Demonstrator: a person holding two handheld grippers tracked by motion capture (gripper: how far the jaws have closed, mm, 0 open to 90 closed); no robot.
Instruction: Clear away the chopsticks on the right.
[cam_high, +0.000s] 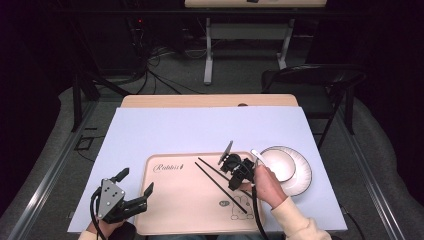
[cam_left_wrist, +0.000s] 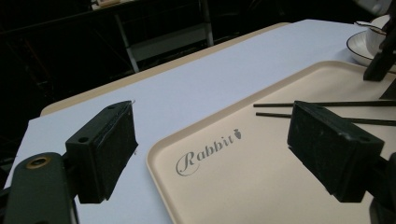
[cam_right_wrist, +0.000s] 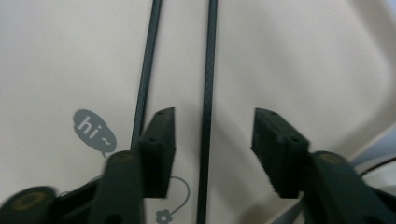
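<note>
On the beige tray (cam_high: 172, 210), a shallow rectangle with rounded corners and a smooth matte face printed "Rabbit", lie two thin black chopsticks (cam_high: 220, 182), straight, slender rods set almost parallel and slightly apart. The right gripper (cam_high: 239, 172) hangs directly over them with its jaws part-open and holding nothing; in the right gripper view one chopstick (cam_right_wrist: 207, 93) runs up the gap between the blocky, dull black pads (cam_right_wrist: 161, 149), and the other (cam_right_wrist: 147, 70) passes just outside the left pad. The left gripper (cam_high: 136, 186) sits at the tray's near left corner, jaws spread wide and empty. To the right, off the tray, a round white plate (cam_high: 300, 175) with a dark rim carries a white bowl (cam_high: 277, 162), all on a pale lavender sheet (cam_high: 200, 130).
</note>
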